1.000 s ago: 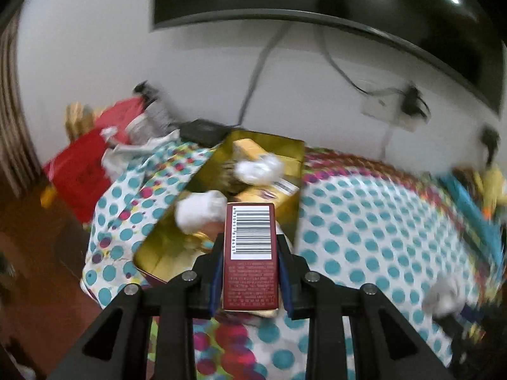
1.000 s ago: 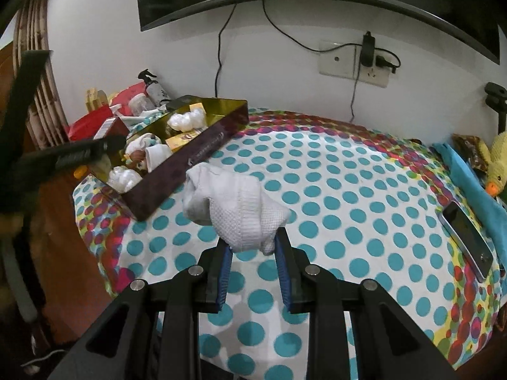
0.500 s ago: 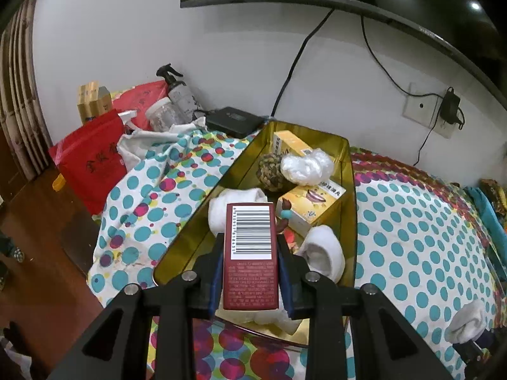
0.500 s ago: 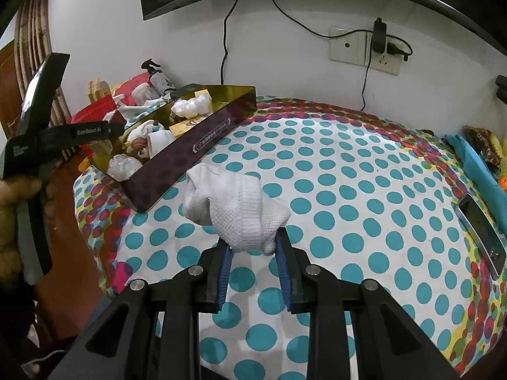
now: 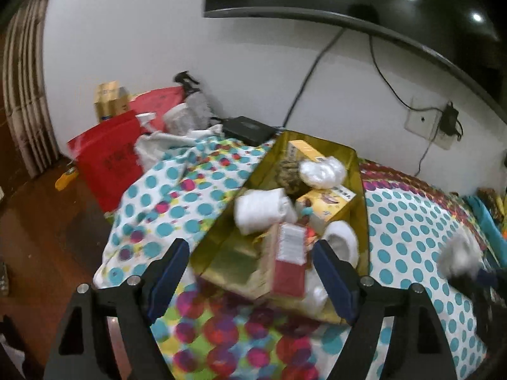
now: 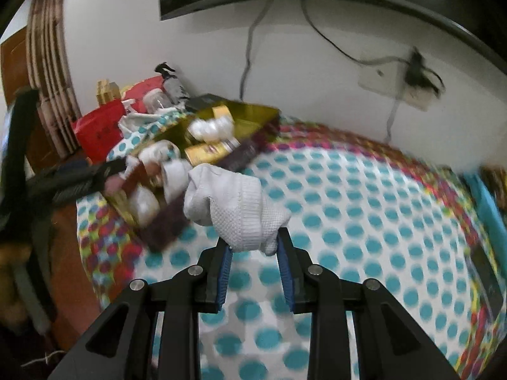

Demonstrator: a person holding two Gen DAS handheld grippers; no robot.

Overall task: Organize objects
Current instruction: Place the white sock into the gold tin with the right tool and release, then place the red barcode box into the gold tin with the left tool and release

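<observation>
My left gripper (image 5: 248, 248) hangs over the near end of the gold tray (image 5: 360, 174), and its jaws are opening wide. A red barcoded box (image 5: 290, 262) lies tilted in the tray between the fingers, with neither pad touching it. The tray also holds a rolled white sock (image 5: 263, 210), a yellow box (image 5: 329, 201) and a white plastic lump (image 5: 323, 171). My right gripper (image 6: 254, 240) is shut on a white sock (image 6: 237, 202), held above the dotted cloth just right of the tray (image 6: 253, 112). That sock (image 5: 458, 258) also appears blurred at the right edge of the left wrist view.
A red bag (image 5: 107, 158), a spray bottle (image 5: 193, 95) and a black box (image 5: 248, 129) crowd the far left by the wall. A phone (image 6: 484, 272) lies on the cloth at the right, near a blue cloth (image 6: 488, 202). Cables hang from a wall socket (image 6: 396, 85).
My left jaws sprang open and released the red box, which dropped tilted into the tray. My right gripper carried the white sock leftward, closer to the tray.
</observation>
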